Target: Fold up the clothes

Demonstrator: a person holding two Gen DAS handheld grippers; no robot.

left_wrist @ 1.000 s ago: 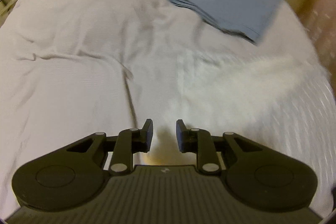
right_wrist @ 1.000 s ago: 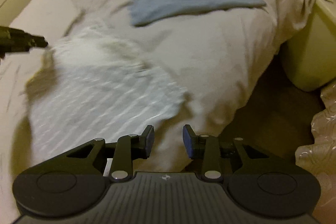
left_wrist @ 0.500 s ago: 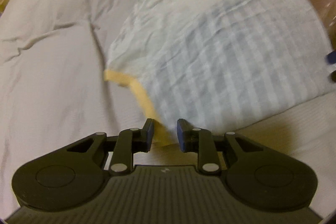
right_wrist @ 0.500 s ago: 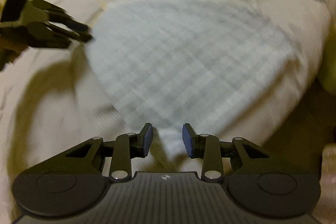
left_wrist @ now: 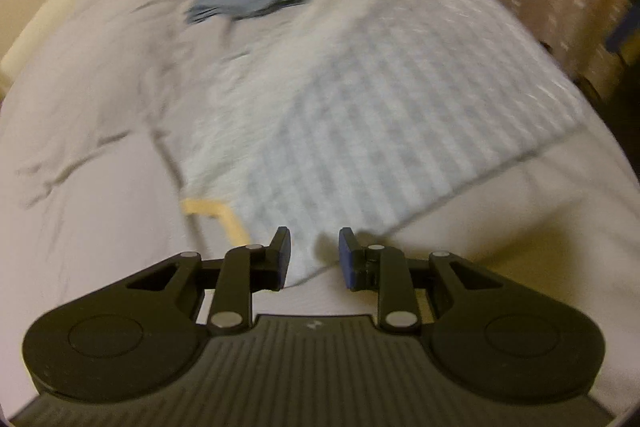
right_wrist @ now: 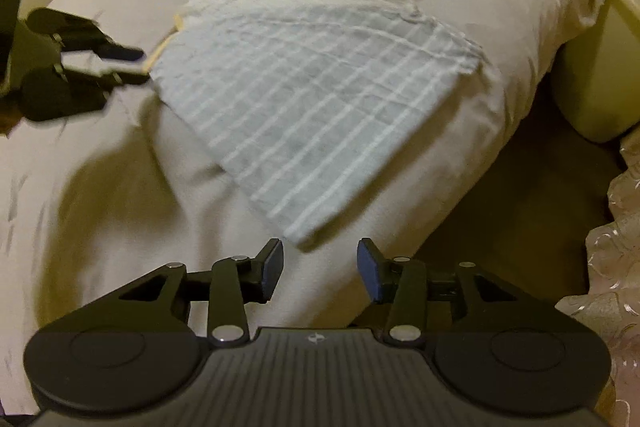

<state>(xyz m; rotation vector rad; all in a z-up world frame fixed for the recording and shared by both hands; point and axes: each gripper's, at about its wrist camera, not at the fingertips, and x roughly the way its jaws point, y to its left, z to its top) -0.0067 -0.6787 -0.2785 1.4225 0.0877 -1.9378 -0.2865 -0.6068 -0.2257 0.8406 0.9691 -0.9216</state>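
I'm hovering both grippers — left gripper (left_wrist: 311, 254), right gripper (right_wrist: 320, 263) — jaws parted and gripping nothing, at adjacent corners of the checked cloth (right_wrist: 320, 79), seemingly placed for pinching.

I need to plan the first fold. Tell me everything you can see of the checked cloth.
The checked cloth is pale blue-grey with white lines, thin and soft-looking. It lies spread flat on the bed, one corner pointing at the open right claw. A yellow strip shows at its edge near the open left claw. Neither grips it.
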